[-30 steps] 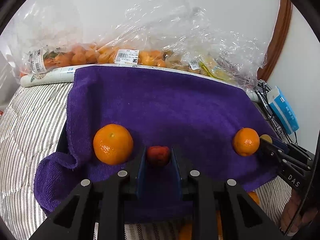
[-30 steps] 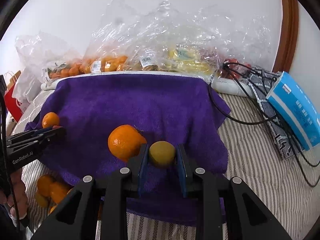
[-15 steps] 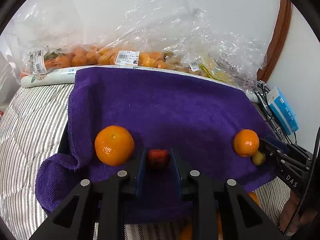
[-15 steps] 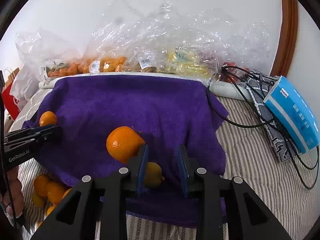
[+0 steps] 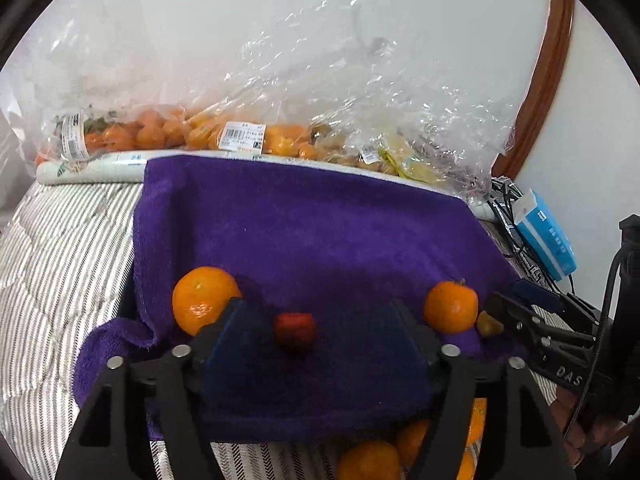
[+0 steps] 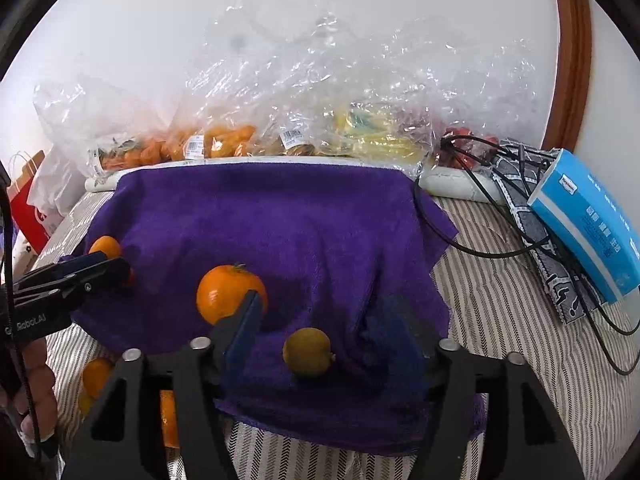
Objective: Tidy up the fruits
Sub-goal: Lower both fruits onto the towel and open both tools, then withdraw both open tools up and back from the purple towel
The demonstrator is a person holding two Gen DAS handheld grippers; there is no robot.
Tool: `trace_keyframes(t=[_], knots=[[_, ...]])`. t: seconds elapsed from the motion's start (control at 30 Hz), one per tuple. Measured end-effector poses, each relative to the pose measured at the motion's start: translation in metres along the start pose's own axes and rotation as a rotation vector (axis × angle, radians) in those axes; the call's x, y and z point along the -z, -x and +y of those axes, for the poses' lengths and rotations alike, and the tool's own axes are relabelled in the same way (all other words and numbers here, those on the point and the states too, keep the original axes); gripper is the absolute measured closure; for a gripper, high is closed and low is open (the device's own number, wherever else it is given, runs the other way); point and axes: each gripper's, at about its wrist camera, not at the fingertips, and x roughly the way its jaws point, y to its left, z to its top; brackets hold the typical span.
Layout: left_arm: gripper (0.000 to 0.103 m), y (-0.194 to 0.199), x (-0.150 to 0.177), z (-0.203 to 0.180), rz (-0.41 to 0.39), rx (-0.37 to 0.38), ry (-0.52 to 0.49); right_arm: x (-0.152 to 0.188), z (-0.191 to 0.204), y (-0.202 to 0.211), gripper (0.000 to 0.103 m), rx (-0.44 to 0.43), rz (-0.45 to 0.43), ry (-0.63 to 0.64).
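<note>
- My left gripper is opening; its small red fruit now lies free on the purple towel.
- My right gripper is opening too, its yellow fruit dropped between the jaws; both placements look complete.

From my end the purple towel looks like thick fuzzy terry cloth, totally matt. The oranges have that dimpled, slightly shiny peel, and the yellowish fruit is smoother. The bags behind are crinkly clear plastic, super glossy. The bedding is striped woven cloth, and the blue box looks like smooth printed card.
</note>
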Motion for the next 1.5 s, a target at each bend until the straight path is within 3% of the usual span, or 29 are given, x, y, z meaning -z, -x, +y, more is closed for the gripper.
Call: trace_keyframes(t=[0.17,0.3,0.4,0.57,1.07,1.27,1.5], knots=[[0.027,0.0,-0.001,-0.002,0.02,-0.01,0.016,-0.002,0.006,0.001,0.022,0.033,0.026,0.026],[0.026,0.001,0.0,-0.006,0.016,-0.038,0.0,-0.001,0.009,0.009,0.016,0.08,-0.009,0.049],[0.026,0.004,0.0,-0.009,0.008,-0.055,-0.03,-0.001,0.008,0.015,0.016,0.049,-0.005,0.032],[0.026,0.008,0.001,-0.008,-0.003,-0.044,-0.024,-0.003,0.008,0.035,0.016,0.056,-0.081,0.009],[0.031,0.058,-0.015,-0.013,-0.135,-0.043,0.009,0.016,0.021,0.087,0.016,-0.008,-0.012,-0.057],[0.031,0.086,-0.01,-0.003,-0.112,-0.023,0.058,0.021,0.035,0.123,0.016,0.007,-0.073,-0.039],[0.033,0.104,0.019,0.011,-0.074,-0.07,0.063,0.038,0.035,0.138,0.016,0.02,-0.125,-0.094]])
